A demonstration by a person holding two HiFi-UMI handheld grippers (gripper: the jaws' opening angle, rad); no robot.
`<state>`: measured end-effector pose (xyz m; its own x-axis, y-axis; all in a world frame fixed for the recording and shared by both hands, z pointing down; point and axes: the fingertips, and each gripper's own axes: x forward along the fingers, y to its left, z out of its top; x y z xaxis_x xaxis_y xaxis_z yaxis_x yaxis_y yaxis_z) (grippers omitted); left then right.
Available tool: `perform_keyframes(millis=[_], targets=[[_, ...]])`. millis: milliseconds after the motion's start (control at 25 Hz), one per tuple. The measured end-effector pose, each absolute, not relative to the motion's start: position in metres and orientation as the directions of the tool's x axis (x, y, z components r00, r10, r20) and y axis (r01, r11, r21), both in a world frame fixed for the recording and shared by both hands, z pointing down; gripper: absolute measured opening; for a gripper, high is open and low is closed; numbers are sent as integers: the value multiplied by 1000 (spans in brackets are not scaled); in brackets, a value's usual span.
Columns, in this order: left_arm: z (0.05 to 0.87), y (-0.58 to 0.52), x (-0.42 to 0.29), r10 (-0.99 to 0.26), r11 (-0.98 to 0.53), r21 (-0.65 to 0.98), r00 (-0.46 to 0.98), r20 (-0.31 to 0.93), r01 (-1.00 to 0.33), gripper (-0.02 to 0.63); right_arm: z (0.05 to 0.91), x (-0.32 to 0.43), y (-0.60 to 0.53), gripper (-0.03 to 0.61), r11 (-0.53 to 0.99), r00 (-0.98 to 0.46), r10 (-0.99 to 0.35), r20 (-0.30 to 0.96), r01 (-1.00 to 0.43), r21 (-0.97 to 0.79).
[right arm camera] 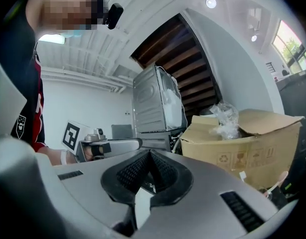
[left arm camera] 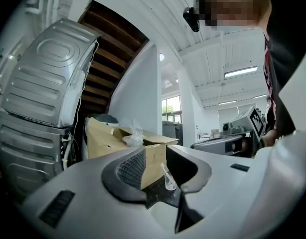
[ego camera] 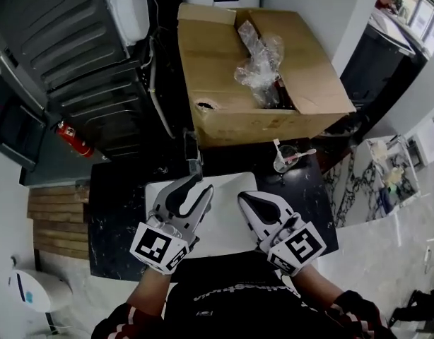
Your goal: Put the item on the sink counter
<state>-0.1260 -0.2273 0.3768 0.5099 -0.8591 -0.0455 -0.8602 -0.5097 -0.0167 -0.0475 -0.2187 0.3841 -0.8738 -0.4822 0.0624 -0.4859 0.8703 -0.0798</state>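
- The left gripper is a pale grey moulded shell with dark ribbed pads. Its jaws stand apart and released, with nothing between them.
- The right gripper has the same build. Its pad tips are clenched together and grasp nothing.
- Each gripper carries a cube of black-and-white square markers at its base, low in the head view.
- In the left gripper view, the left gripper frames the distant clear cup in its gap.
- In the right gripper view, the right gripper shows its dimpled pads meeting in a peak.
- The clear cup is small and glassy, with a pale stick leaning in it. It stands on the sink counter, right of centre in the head view.
- The cup sits just past the far right corner of the basin, under the cardboard box.
- The counter is dark, glossy, veined stone. The basin is white and smooth, a rectangle with rounded corners.
- Bare stone shows as a strip on each side of the basin.
- The box is creased brown card with its flaps open and crinkled clear plastic wrap bulging out. It fills the counter's back edge.
- Ribbed grey metal appliance panels close the upper left of the head view.
- The counter's right edge drops to pale marbled flooring.
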Motion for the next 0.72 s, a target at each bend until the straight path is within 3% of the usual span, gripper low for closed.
perform_keyframes(millis=[720], targets=[[363, -181, -147, -871, -487, -12, 486, -75, -873, 27, 369, -93, -181, 37, 901, -903, -428, 41, -429, -62]])
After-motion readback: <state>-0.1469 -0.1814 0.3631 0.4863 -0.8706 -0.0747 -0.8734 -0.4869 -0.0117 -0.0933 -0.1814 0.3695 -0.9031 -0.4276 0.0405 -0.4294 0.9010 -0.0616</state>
